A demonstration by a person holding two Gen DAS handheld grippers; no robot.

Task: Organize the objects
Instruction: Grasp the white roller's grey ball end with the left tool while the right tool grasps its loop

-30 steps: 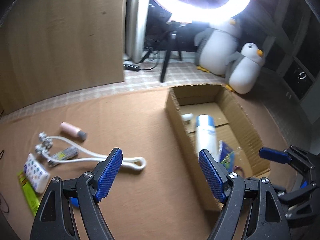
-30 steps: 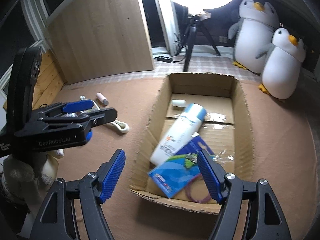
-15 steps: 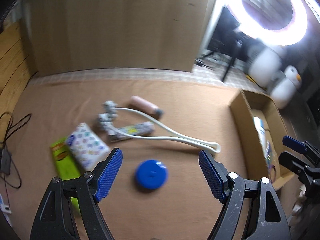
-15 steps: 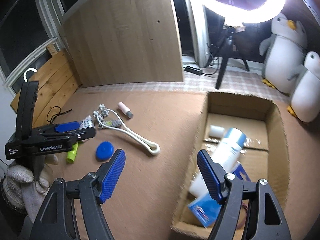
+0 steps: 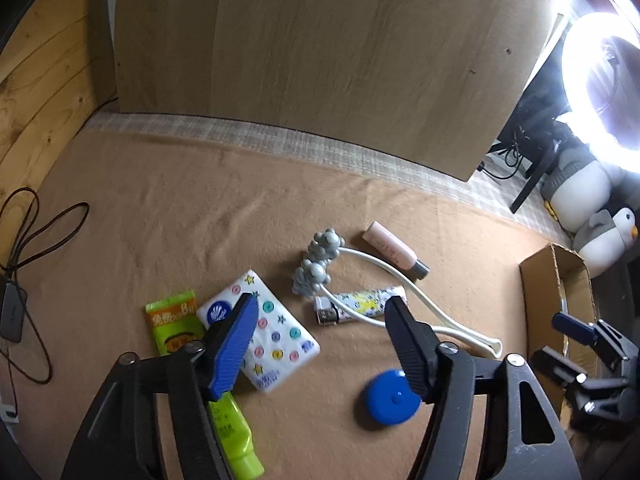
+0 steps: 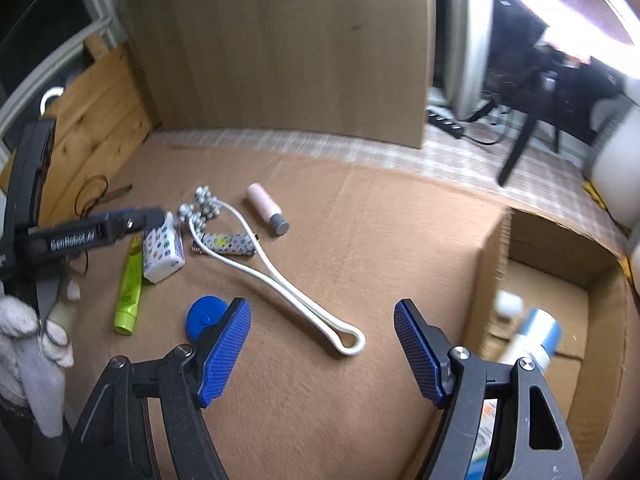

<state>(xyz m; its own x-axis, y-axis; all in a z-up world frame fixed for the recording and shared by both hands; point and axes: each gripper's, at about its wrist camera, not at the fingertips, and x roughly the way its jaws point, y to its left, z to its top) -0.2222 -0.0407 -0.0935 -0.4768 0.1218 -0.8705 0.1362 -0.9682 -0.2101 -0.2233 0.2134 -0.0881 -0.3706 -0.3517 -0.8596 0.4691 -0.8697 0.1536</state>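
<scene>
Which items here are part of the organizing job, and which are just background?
Job: cardboard box, massage roller, pink bottle, blue disc, green tube, tissue pack, patterned tube.
Background: wooden board, ring light, plush penguins, cables.

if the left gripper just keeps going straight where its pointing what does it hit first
Probably the small patterned tube, lying between the open left gripper's fingers beside the tissue pack; depth is unclear.

Left claw (image 5: 320,344) and right claw (image 6: 322,350) agape, empty.
</scene>
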